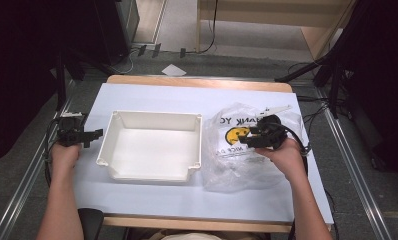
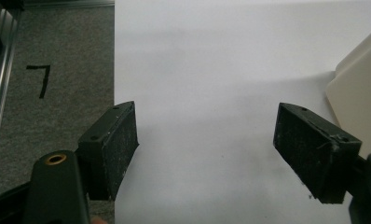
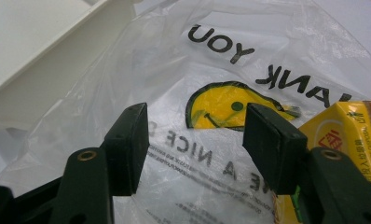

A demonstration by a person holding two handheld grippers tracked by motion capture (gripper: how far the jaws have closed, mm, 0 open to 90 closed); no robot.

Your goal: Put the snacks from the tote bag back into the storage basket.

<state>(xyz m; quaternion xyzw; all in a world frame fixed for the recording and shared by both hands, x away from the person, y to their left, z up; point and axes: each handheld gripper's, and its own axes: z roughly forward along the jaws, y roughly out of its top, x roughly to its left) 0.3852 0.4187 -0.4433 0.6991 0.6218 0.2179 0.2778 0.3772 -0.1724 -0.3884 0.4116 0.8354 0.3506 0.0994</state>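
A clear plastic bag [image 1: 237,150] with a yellow smiley and black lettering lies on the white table cover, right of a white empty tray [image 1: 152,145]. My right gripper [image 1: 248,138] hovers over the bag, open, nothing between its jaws. In the right gripper view the bag [image 3: 183,84] fills the space beyond the right gripper [image 3: 195,140], and a yellow carton [image 3: 342,135] shows inside the bag at the right. My left gripper [image 1: 94,135] is held at the table's left edge, open, beside the tray's left wall. In the left gripper view the left gripper [image 2: 207,140] stands wide over bare white cover.
The tray's corner [image 2: 360,88] shows at the right of the left gripper view. Grey floor [image 2: 48,84] with a metal rail lies past the table's left edge. A white strip [image 1: 277,108] lies behind the bag. Black stands flank the table.
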